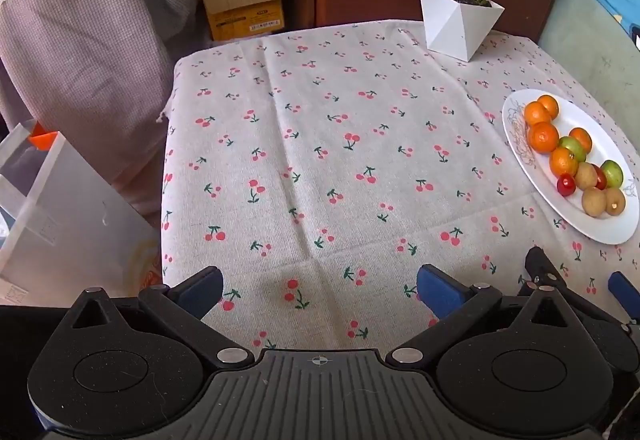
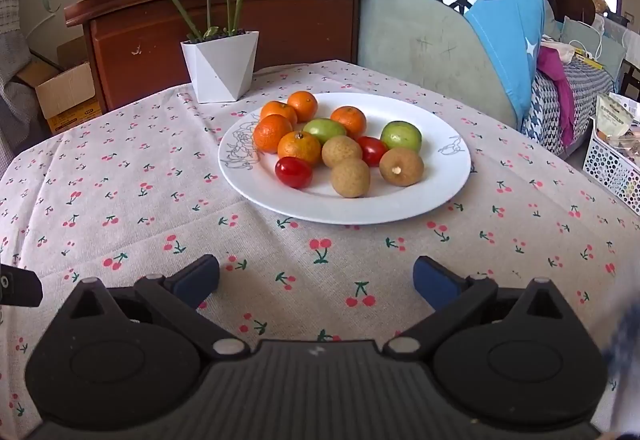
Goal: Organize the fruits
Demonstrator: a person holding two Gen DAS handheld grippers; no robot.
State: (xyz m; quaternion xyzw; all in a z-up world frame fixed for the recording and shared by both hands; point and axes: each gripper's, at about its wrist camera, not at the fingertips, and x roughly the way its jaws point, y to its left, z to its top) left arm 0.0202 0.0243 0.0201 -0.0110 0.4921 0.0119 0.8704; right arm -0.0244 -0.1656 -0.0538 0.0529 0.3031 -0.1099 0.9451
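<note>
Your right hand-held gripper [image 2: 316, 278] hovers over the surface [image 2: 120, 208] with its jaws spread wide and nothing between them. The white plate [image 2: 440, 184] lies directly ahead of it, near but apart, carrying the fruits [image 2: 340, 148]: orange, green, red and brown pieces clustered together. Your left hand-held gripper [image 1: 320, 290] is likewise spread wide and empty, over bare cloth; from it the plate lies ahead and well to the right.
</note>
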